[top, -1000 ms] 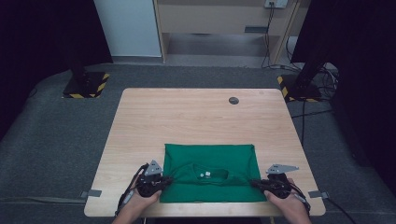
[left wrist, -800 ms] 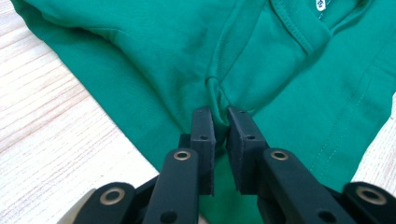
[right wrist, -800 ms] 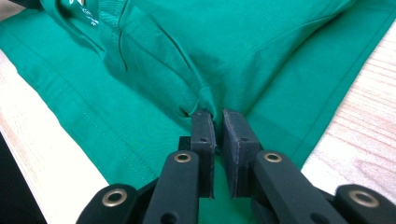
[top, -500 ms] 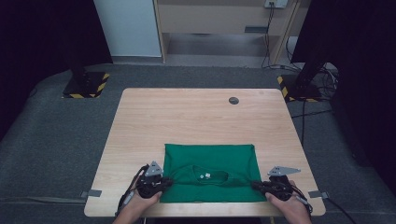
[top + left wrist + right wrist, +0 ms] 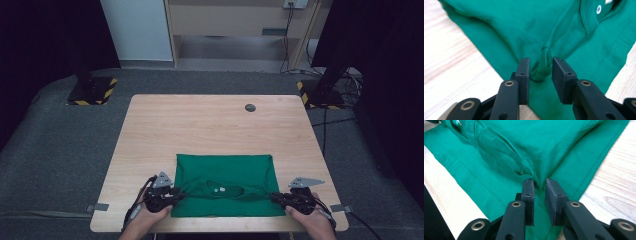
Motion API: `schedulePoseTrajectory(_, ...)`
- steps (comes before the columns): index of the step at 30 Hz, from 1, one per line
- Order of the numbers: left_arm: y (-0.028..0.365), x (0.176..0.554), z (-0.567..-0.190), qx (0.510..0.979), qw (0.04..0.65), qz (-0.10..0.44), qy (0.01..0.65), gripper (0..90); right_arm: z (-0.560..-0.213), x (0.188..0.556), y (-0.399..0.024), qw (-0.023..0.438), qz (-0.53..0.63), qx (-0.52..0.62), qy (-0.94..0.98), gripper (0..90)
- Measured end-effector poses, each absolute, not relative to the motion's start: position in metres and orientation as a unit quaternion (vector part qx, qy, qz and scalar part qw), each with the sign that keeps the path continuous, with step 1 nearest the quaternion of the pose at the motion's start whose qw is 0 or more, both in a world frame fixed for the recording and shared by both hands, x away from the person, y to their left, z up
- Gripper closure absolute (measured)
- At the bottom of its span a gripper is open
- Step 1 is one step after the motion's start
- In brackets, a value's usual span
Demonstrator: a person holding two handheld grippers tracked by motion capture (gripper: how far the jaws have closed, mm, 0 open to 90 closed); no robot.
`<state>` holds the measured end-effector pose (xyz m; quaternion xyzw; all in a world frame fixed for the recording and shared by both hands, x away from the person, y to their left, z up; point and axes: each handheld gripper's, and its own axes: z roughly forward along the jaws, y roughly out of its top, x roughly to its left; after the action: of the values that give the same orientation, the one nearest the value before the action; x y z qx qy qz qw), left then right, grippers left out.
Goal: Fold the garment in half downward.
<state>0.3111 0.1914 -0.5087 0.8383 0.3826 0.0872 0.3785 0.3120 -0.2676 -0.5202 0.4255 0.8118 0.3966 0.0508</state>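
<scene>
Both grippers' fingers (image 5: 523,72) have just been opening around pinched green shirt (image 5: 225,172) folds

Both the left claw (image 5: 539,72) and right claw (image 5: 539,191) have just been opening, loosening their pinches on the green shirt (image 5: 225,172).

Both hands come in low from the near edge, each holding its tongs roughly level and pointed inward toward the other. The left tongs (image 5: 172,194) have just been opening, pads slightly apart. The right tongs (image 5: 278,197) have likewise been opening, with a narrower gap.
</scene>
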Motion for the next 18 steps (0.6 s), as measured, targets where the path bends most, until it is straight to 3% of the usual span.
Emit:
schedulePoseTrajectory(10, 0.202, 0.316, -0.498, 0.829, 0.383, 0.098, 0.396, 66.8, -0.510, 0.317, -0.273, 0.062, 0.401, 0.431, 0.806, 76.6)
schedulePoseTrajectory(18, 0.184, 0.344, -0.486, 0.823, 0.390, 0.109, 0.399, 65.6, -0.489, 0.346, -0.261, 0.079, 0.406, 0.426, 0.804, 75.2)
